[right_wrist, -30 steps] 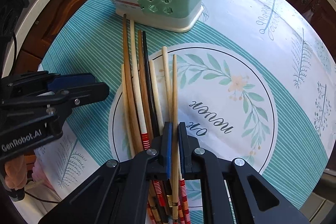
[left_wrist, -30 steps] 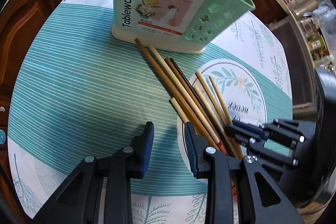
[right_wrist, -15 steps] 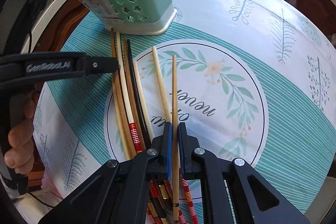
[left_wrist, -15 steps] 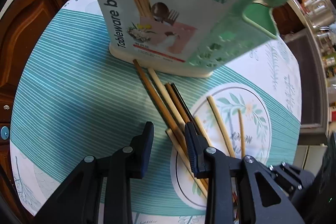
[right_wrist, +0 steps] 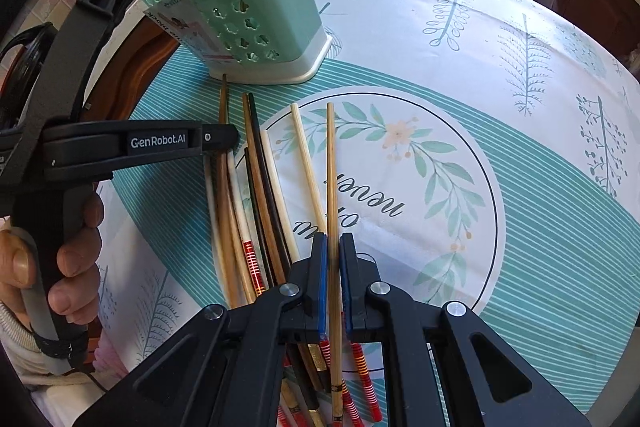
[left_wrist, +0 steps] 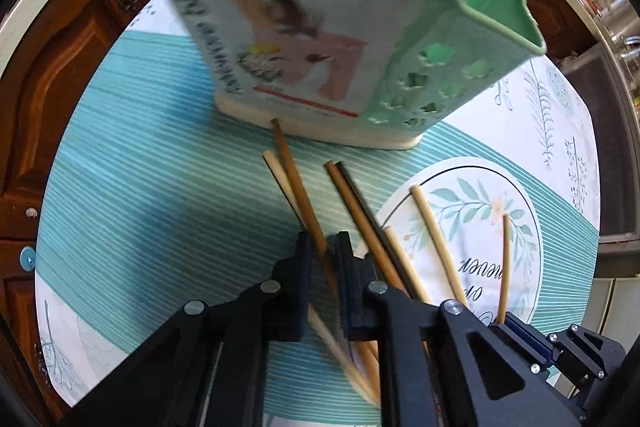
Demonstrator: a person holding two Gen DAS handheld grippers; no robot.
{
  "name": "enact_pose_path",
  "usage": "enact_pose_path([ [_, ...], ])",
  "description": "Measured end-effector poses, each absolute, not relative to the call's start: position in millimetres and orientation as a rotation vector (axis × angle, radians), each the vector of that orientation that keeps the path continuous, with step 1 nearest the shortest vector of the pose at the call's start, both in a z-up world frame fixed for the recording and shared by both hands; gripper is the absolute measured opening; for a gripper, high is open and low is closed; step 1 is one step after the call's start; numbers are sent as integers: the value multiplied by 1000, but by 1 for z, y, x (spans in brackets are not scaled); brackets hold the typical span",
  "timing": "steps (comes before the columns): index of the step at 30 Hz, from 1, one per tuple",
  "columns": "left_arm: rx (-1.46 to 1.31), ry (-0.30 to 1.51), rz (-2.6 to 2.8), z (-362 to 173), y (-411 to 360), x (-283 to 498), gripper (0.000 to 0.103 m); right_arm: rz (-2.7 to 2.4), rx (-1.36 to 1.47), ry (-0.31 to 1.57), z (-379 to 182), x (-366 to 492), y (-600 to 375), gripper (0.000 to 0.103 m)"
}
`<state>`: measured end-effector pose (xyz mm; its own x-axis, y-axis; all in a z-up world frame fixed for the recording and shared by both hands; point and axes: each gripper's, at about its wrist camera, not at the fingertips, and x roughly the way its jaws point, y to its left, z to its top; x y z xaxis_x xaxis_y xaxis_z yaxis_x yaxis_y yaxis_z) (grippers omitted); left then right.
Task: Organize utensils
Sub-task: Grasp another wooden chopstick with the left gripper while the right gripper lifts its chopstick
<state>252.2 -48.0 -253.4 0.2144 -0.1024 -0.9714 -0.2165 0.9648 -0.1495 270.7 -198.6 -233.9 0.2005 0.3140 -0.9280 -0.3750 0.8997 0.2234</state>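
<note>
Since a second ago, my left gripper (left_wrist: 322, 251) has shifted over a brown chopstick (left_wrist: 298, 187) and is closing around it. My right gripper (right_wrist: 333, 259) pinches a pale chopstick (right_wrist: 330, 179) beside the green utensil holder (right_wrist: 256, 27) on the tablecloth (right_wrist: 480, 47).

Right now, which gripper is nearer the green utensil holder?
Left. The left gripper, closing around a brown chopstick, sits closer to the green utensil holder; the right gripper grips a light chopstick farther back.
</note>
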Motion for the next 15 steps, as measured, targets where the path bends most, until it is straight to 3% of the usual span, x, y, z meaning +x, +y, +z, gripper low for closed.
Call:
enact_pose_path([
  [15, -294, 1323, -31, -228, -9, 211, 4, 529, -8, 1231, -216, 255, -190, 6],
])
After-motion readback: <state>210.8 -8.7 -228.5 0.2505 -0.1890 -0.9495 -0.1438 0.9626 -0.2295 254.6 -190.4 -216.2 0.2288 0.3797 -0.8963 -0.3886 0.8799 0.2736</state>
